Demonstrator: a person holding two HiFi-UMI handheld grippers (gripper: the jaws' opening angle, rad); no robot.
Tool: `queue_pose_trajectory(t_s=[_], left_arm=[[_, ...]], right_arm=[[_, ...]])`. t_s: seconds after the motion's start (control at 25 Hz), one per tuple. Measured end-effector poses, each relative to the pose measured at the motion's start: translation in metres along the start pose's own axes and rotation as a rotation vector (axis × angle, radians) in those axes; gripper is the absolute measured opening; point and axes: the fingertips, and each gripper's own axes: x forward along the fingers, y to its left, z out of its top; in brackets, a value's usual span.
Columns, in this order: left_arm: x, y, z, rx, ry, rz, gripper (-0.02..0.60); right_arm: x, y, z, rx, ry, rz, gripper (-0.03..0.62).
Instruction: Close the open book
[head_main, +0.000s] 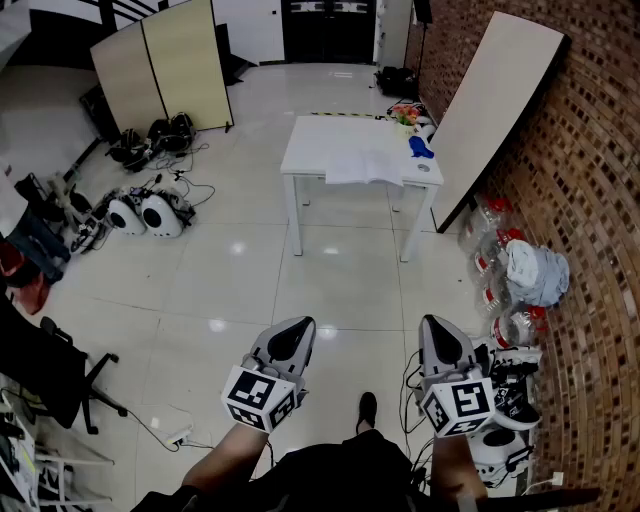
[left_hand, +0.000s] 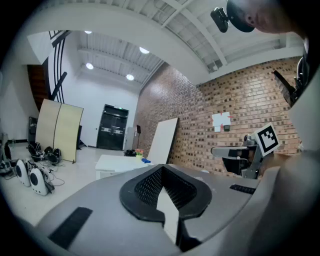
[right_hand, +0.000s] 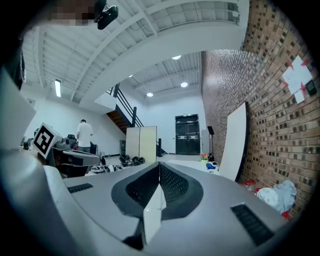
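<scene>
Jaws of the left tool (head_main: 291, 333) are pressed together with nothing between them, the dark pads meeting in a thin line in the left gripper view. The right tool (head_main: 441, 335) is likewise closed flat and empty. Both tools point forward and level, side by side but apart, the left one with its marker cube (head_main: 262, 392) behind it and the right one with its own cube (head_main: 460, 403). They hang over the pale tiled floor (head_main: 250, 270), and the person's dark shoe (head_main: 367, 408) shows between them, lower in the head view. Well ahead of both stands the white tabletop (head_main: 320, 138), and neither tool touches it. The open book (head_main: 363, 168) lies flat on it with its pages spread, along the near edge and toward the near right corner. Just beyond the book, by the right edge, sits a blue object (head_main: 421, 147). At the far right corner is a small cluster of colourful things (head_main: 403, 113), too small to make out. A large pale board (head_main: 497, 105) leans against the brick wall (head_main: 590, 210) just right of the tabletop. A pale bundle (head_main: 535, 272) lies at the foot of that wall. Two beige screen panels (head_main: 165, 70) stand far off to the left.
</scene>
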Motion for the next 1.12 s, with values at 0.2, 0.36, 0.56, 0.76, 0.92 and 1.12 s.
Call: queue_pose_trajectory(t_s=[0.2, 0.36, 0.56, 0.76, 0.92, 1.12], left_arm=[[0.073, -0.002, 0.011, 0.014, -0.002, 0.017, -0.003], [0.129, 0.003, 0.021, 0.030, 0.008, 0.053, -0.003], [0.186, 0.010, 0.028, 0.035, 0.017, 0.108, -0.003], [0.229, 0.015, 0.031, 0.041, 0.028, 0.125, -0.003], [0.253, 0.028, 0.032, 0.037, 0.041, 0.132, -0.003], [0.289, 0.060, 0.028, 0.020, 0.045, 0.128, -0.003]], right_arm=[[0.042, -0.064, 0.002, 0.006, -0.010, 0.021, -0.002], [0.078, -0.109, 0.003, -0.022, 0.011, 0.062, -0.002], [0.119, -0.157, 0.005, -0.027, -0.005, 0.118, -0.002], [0.154, -0.190, 0.003, -0.017, 0.000, 0.147, -0.002], [0.183, -0.200, 0.000, -0.002, 0.008, 0.176, -0.002], [0.225, -0.211, -0.004, -0.016, 0.016, 0.172, -0.002]])
